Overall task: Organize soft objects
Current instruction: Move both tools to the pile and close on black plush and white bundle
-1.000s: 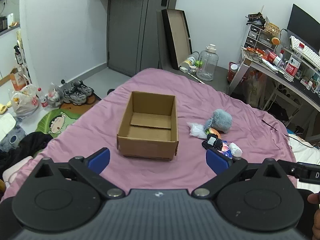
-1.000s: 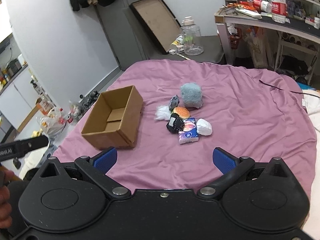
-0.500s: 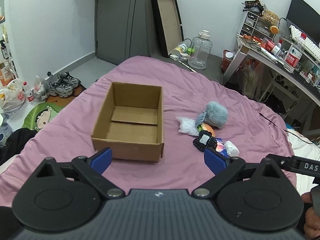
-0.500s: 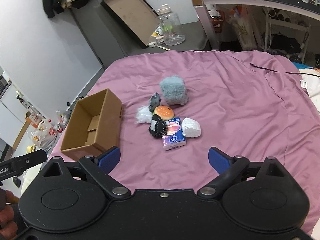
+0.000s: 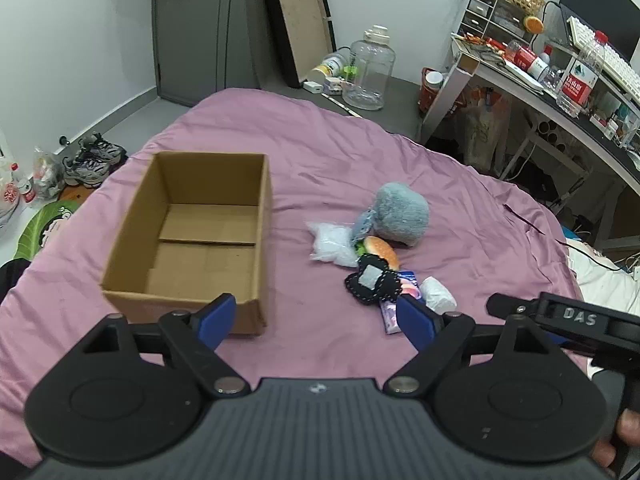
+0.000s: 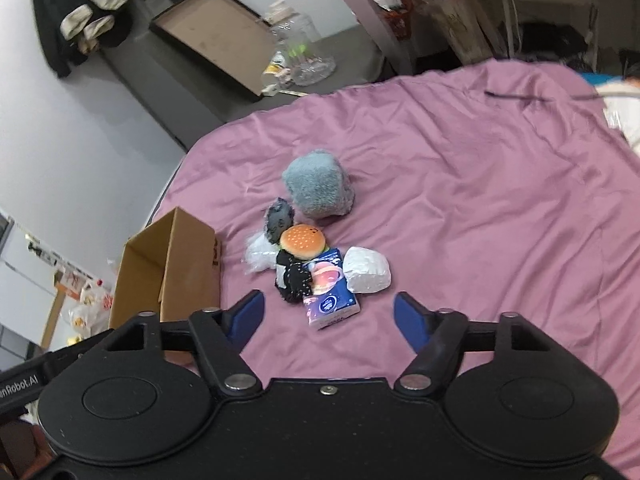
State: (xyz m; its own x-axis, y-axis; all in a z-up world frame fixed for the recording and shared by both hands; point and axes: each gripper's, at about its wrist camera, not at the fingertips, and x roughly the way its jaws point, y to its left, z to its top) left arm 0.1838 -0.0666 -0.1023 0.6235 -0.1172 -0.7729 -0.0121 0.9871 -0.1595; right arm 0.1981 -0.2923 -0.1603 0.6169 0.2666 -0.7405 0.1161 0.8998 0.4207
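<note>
Closer now in the left wrist view, your left gripper [image 5: 316, 318] has been narrowing, jaws apart and empty, beside the empty cardboard box [image 5: 192, 240]. In the right wrist view, your right gripper [image 6: 328, 316] has been closing, empty, above the tissue pack [image 6: 330, 294] in the soft pile on the bedspread [image 6: 480, 200]. You're approaching; next, settle over one item.

box [image 5: 192, 240]: 1 | soft objects [image 6: 316, 256]: 7 | claws [image 6: 328, 316]: 2
</note>
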